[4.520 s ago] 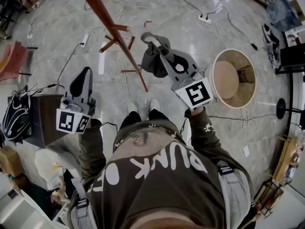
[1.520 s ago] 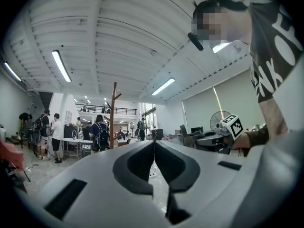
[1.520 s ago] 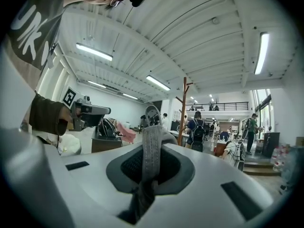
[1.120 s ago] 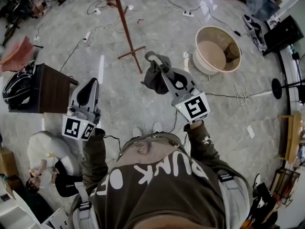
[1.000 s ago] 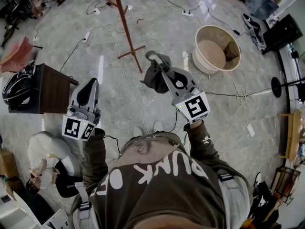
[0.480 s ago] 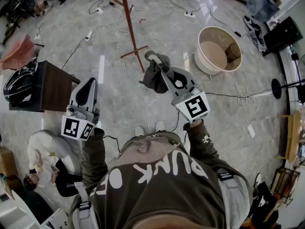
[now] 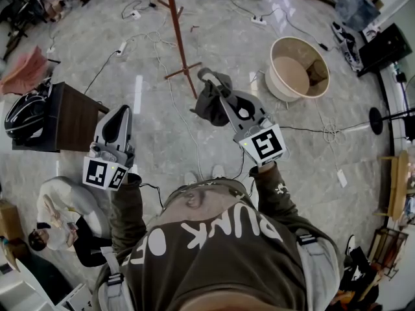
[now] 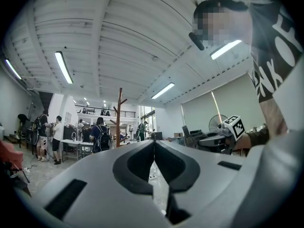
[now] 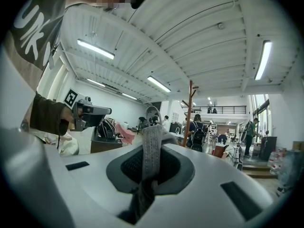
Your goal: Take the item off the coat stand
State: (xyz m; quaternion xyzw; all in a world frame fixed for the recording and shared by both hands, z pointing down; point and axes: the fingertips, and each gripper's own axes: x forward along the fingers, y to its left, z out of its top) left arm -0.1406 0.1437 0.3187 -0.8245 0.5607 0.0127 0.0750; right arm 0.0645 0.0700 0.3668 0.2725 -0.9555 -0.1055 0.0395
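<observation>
A dark grey bag (image 7: 207, 102) hangs by its grey strap (image 9: 151, 148) from my right gripper (image 7: 209, 80), which is shut on the strap. The bag hangs free above the floor. The brown wooden coat stand (image 7: 178, 37) rises a few steps ahead of me, apart from the bag; it also shows far off in the right gripper view (image 9: 189, 113) and the left gripper view (image 8: 118, 120). My left gripper (image 7: 120, 112) is held out at the left, its jaws shut with nothing between them.
A round beige tub (image 7: 319, 76) sits on the floor at the right. At the left a dark wooden table (image 7: 71, 118) carries a black bag (image 7: 26, 115). Cables and power strips trail across the marble floor. A person (image 7: 55, 216) crouches at the lower left.
Since the earliest frame the coat stand has drawn away from me, with the bag still in my right gripper. Over the last second the view has barely shifted and both grippers look the same.
</observation>
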